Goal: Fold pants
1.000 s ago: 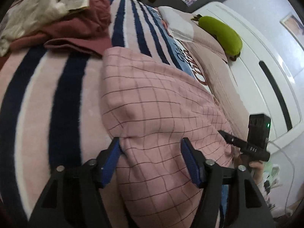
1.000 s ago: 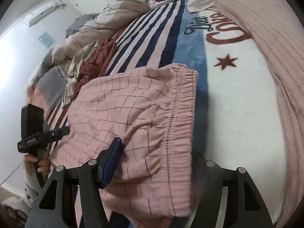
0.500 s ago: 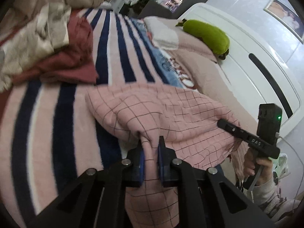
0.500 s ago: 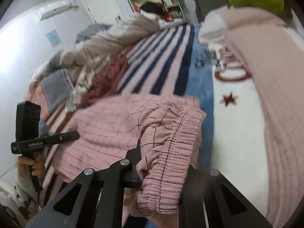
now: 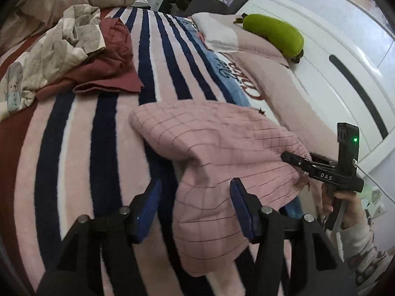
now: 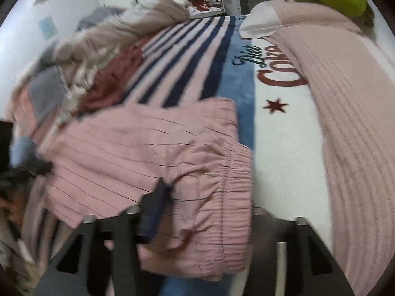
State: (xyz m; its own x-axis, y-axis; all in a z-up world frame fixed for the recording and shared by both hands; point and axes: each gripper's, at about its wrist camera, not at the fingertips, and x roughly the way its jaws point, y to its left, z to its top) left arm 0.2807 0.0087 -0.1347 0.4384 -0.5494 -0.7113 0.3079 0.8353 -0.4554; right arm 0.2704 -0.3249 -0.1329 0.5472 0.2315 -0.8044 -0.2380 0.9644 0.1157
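The pink checked pants (image 5: 212,148) lie bunched on the striped blanket (image 5: 74,148), already doubled over w/ the waistband (image 6: 232,187) on top. Left gripper (image 5: 195,207) and right gripper (image 6: 207,212): jaws have just been opening, now apart, cloth between the pads but let go. Prob. 1 more fold plus smoothing left.

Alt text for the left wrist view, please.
Pink checked pants lie bunched on a striped blanket, one fold between the left gripper's open jaws. The right gripper sits at the far edge, a green pillow beyond.
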